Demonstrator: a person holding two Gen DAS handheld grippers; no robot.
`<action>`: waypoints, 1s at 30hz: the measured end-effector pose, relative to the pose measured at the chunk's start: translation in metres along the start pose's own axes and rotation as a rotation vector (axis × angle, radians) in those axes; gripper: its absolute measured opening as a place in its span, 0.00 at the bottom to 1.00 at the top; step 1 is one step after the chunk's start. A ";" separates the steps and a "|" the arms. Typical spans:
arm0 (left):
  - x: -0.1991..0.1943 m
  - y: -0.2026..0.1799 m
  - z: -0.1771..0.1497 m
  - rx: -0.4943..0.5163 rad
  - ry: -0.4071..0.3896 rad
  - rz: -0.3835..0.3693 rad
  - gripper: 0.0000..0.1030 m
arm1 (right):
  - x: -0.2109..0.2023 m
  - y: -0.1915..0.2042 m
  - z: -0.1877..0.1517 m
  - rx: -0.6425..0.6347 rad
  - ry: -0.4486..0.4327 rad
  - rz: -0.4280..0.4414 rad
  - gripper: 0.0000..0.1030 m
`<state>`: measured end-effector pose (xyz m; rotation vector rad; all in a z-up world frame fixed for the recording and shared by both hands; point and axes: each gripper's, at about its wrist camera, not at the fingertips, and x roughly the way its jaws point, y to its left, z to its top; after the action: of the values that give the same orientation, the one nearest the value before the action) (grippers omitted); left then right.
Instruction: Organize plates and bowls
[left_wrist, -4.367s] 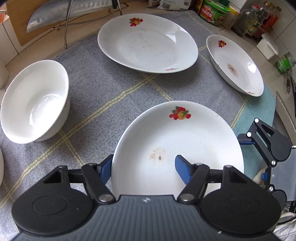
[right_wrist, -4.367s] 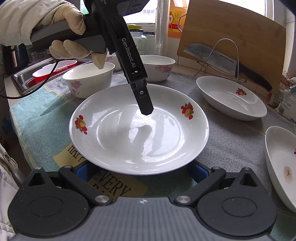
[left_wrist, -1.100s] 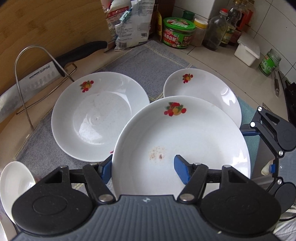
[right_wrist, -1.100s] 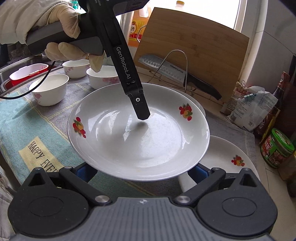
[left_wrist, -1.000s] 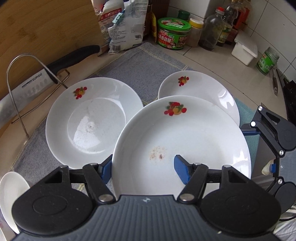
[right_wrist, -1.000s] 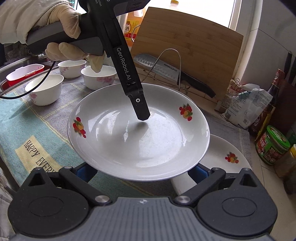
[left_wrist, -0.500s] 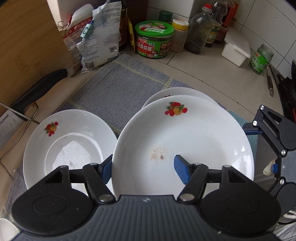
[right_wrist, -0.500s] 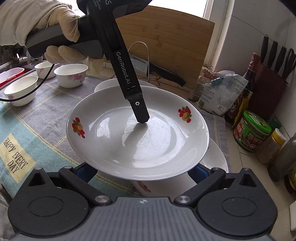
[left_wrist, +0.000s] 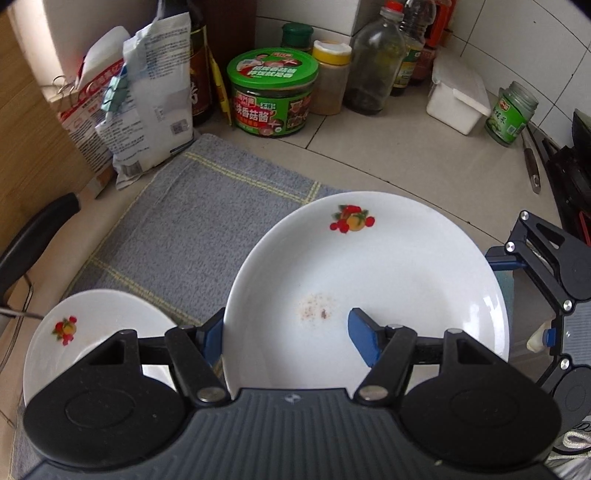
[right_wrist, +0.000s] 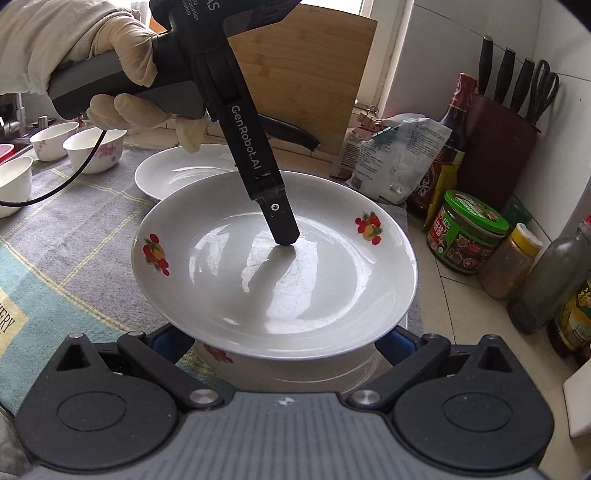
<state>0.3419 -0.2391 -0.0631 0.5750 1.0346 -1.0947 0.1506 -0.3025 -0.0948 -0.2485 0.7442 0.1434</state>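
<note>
Along the far edge of the tiled surface stand a green-lidded jar, a yellow-capped spice jar, a glass bottle, a white lidded box and a small green jar, with paper packets leaning at far left beside a wooden board. Grey checked cloth covers the near part of the surface. Held plate, white with fruit motifs on its rim and a brown speck patch near centre, hangs above the cloth; left hand-held gripper is clamped on its near rim, one blue pad over the inside, the other under the outside edge, the jaws just starting to ease apart. Second plate lies on the cloth at near left. Right wrist view alone shows a third plate directly under the held one, almost hidden, plus three flowered bowls at far left, a knife block at far right, and the gloved hand gripping the left tool. Right hand-held gripper sits with its blue pads spread to either side of the plates' near edge; whether they touch either plate cannot be told.
</note>
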 end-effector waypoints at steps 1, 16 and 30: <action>0.002 0.000 0.002 0.004 0.001 -0.002 0.66 | 0.001 -0.002 -0.001 0.004 0.002 -0.002 1.00; 0.025 0.002 0.012 0.023 0.024 -0.022 0.67 | 0.013 -0.013 -0.006 0.067 0.037 0.008 1.00; 0.032 0.005 0.012 0.008 0.032 -0.027 0.68 | 0.018 -0.015 -0.005 0.087 0.058 0.015 1.00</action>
<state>0.3541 -0.2615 -0.0871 0.5884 1.0686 -1.1167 0.1638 -0.3174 -0.1083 -0.1652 0.8078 0.1183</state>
